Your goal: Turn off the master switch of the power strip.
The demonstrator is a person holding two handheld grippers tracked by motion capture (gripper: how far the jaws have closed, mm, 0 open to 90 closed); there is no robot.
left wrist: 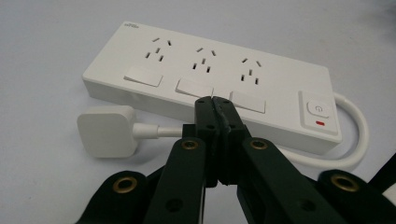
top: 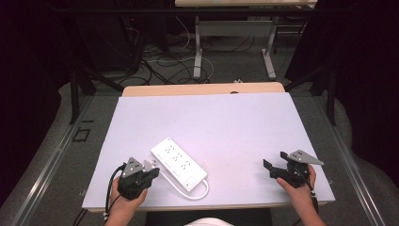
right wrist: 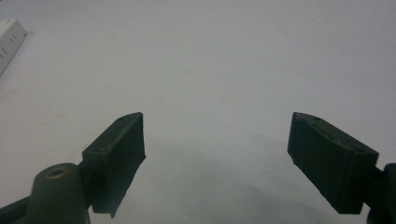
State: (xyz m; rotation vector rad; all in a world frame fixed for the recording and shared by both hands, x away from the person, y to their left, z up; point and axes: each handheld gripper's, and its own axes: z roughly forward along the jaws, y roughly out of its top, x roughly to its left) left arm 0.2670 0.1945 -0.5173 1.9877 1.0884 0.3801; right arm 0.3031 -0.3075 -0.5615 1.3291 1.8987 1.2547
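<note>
A white power strip (top: 179, 165) with three sockets lies at the front left of the table, and its switch end (left wrist: 317, 112) shows a red mark. Its white plug (left wrist: 106, 130) lies on the table beside it, and the cable (left wrist: 357, 140) loops round the strip's near end. My left gripper (top: 151, 170) is at the strip's left side with its jaws pressed together. In the left gripper view the shut gripper (left wrist: 215, 100) hangs over the cable, in front of the strip, with nothing visible between the pads. My right gripper (top: 275, 160) stands open at the front right, and between its spread jaws (right wrist: 215, 135) is bare table.
A white sheet (top: 211, 122) covers the table, with a wooden strip (top: 202, 89) along the far edge. Beyond it are the legs of another table (top: 197, 52) and loose cables (top: 160, 66) on the floor. A corner of the power strip (right wrist: 9, 39) shows far left in the right gripper view.
</note>
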